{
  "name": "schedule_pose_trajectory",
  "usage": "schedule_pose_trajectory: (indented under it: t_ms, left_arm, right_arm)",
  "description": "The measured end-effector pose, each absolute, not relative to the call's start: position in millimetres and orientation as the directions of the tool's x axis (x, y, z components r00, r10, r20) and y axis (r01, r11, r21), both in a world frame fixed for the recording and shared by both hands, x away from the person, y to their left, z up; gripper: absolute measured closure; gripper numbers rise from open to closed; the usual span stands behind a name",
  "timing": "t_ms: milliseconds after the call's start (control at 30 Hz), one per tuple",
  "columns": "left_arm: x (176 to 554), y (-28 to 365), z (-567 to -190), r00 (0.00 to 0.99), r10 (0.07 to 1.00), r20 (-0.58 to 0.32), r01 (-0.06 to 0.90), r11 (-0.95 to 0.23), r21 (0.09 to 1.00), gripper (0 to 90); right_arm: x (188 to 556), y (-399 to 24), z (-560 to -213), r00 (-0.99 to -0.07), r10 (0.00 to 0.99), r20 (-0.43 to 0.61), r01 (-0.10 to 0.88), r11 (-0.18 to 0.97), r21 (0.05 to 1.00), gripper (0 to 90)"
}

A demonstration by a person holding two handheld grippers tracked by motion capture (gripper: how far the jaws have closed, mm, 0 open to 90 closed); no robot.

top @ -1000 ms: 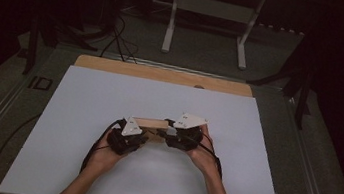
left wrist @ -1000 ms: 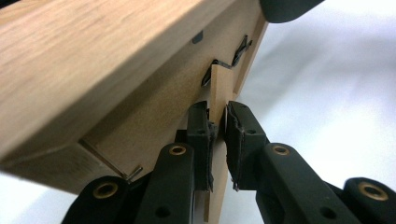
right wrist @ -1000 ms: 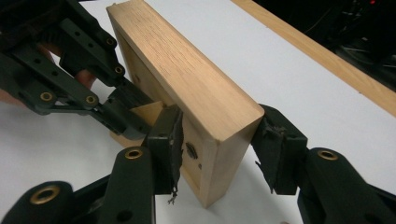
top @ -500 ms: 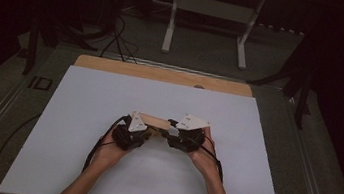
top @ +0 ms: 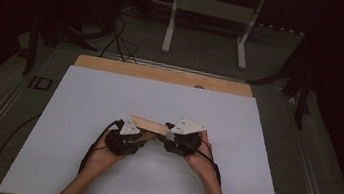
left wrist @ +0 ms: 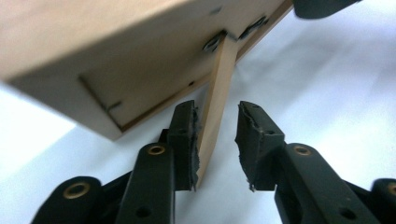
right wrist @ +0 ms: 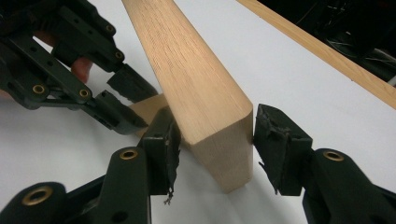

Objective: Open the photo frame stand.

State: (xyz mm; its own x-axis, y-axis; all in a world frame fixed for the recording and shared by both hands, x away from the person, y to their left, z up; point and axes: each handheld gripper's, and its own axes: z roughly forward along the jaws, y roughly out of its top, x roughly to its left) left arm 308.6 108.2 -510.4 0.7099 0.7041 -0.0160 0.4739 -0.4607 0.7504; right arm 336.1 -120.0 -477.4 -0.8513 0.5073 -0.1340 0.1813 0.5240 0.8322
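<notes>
Both claws meet at a wooden frame point(top: 148, 125) in the middle of the white table point(top: 84, 95).

Right claw point(right wrist: 212, 135) pinches the frame's thick end from both sides, I see. Left claw point(left wrist: 217, 140) has just been opening: its jaws stand apart around the thin hinged wooden stand point(left wrist: 215, 107), the left pad touching it, the right pad clear.

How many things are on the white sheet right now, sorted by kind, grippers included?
Black two-jaw grippers: 2, the left gripper and the right gripper
Wooden picture frame with a hinged back stand: 1
Total: 3
</notes>
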Motion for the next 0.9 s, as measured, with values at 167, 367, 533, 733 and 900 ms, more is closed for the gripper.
schedule_pose_trajectory:
  t_ms: [167, 367, 533, 733, 900]
  left_arm:
    - [306.4, 109.2, -508.7, 0.704, 0.710, -0.014, 0.479, -0.460, 0.747, 75.1]
    - [304.9, 110.3, -509.3, 0.699, 0.714, -0.021, 0.486, -0.454, 0.747, 77.8]
    - [304.2, 111.1, -511.1, 0.700, 0.714, -0.024, 0.486, -0.451, 0.749, 76.9]
    - [303.4, 115.0, -511.5, 0.695, 0.719, -0.023, 0.488, -0.448, 0.749, 71.2]
    - [301.6, 117.6, -509.5, 0.695, 0.718, -0.028, 0.484, -0.439, 0.757, 68.4]
  right_arm:
    - [334.8, -119.7, -478.1, -0.847, 0.514, -0.134, 0.184, 0.520, 0.834, 51.1]
    - [333.5, -121.3, -479.5, -0.845, 0.519, -0.130, 0.187, 0.514, 0.837, 51.9]
    - [332.9, -122.0, -479.2, -0.845, 0.520, -0.125, 0.193, 0.515, 0.835, 52.0]
    - [333.5, -124.3, -477.8, -0.850, 0.515, -0.112, 0.195, 0.505, 0.841, 48.7]
    - [333.7, -127.2, -477.0, -0.855, 0.509, -0.101, 0.202, 0.506, 0.839, 42.6]
